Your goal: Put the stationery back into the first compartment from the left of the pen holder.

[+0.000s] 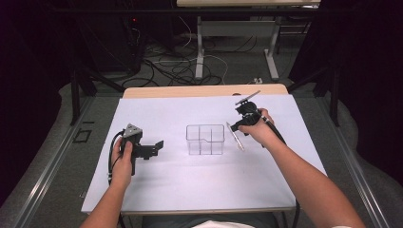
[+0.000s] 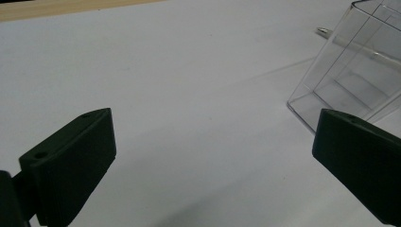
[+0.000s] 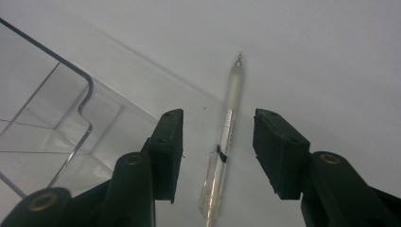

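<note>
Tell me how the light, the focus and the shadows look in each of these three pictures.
High view: the white table sheet is brightly lit, the surroundings very dark. Left gripper view: the open left gripper looks soft and blurred; the clear plastic divided box casts a faint shadow line. Right gripper view: the transparent pen lies fairly sharp between the open right gripper jaws, under dim grey light.

Probably a lab: white-topped bench [image 1: 190, 185], dark curtains [image 1: 366, 71], loose floor cables [image 1: 171, 66], metal table legs [image 1: 199, 52].
</note>
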Available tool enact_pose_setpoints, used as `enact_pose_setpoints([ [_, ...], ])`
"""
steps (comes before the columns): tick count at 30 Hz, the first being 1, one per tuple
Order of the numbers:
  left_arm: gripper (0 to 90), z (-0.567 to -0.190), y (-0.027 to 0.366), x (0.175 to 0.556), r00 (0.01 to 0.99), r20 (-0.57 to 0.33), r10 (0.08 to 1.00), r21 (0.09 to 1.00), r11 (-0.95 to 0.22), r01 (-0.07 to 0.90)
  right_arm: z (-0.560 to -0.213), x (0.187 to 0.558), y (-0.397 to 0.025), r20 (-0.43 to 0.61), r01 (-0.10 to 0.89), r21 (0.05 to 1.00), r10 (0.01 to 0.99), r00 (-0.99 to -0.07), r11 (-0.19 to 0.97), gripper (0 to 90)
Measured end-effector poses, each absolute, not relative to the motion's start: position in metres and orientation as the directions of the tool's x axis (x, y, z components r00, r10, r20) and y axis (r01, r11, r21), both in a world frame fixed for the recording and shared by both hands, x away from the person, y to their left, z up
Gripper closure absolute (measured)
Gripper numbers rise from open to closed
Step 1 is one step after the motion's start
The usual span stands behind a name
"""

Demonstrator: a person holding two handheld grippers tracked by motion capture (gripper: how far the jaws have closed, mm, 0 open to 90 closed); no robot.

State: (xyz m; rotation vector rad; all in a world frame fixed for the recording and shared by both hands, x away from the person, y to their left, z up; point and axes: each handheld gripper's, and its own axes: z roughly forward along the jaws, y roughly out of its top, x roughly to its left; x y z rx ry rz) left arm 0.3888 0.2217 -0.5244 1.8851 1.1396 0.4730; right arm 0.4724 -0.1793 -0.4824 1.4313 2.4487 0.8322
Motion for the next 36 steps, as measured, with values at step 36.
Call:
enact_pose_setpoints([
  [36, 0.4, -0.525, 0.222, 0.389, 0.511, -0.117, 0.851, 0.822, -0.207, 0.531, -0.518, 0.512, -0.167, 0.146, 0.852, 0.419, 0.903, -0.405, 0.314, 66.1],
])
